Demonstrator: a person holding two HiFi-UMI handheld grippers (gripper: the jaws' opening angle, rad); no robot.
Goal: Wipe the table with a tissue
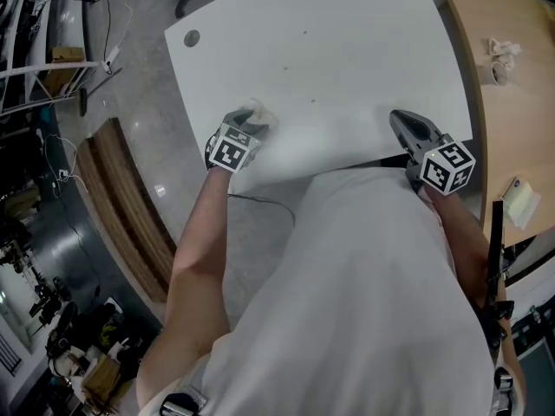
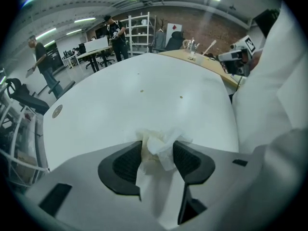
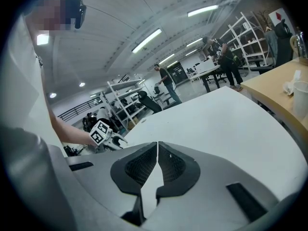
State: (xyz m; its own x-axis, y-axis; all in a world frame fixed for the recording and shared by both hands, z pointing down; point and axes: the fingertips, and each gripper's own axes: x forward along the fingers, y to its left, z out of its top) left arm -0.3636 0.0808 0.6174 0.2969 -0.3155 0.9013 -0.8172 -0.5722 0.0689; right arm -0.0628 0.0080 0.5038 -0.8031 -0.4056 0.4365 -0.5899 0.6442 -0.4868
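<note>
Here, a crumpled tissue (image 2: pixel 164 151) is seen loose inside the wide-open left hand-held gripper (image 2: pixel 158 144); the right hand-held gripper (image 3: pixel 157 145) is closed, empty.

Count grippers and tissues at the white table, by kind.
Grippers: 2 (left gripper, right gripper)
Tissues: 1 (crumpled tissue between the left gripper's open jaws)
Total: 3

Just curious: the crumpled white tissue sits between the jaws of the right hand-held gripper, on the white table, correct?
No: the crumpled white tissue sits between the jaws of the left hand-held gripper, on the white table, as the left gripper view shows.
</note>
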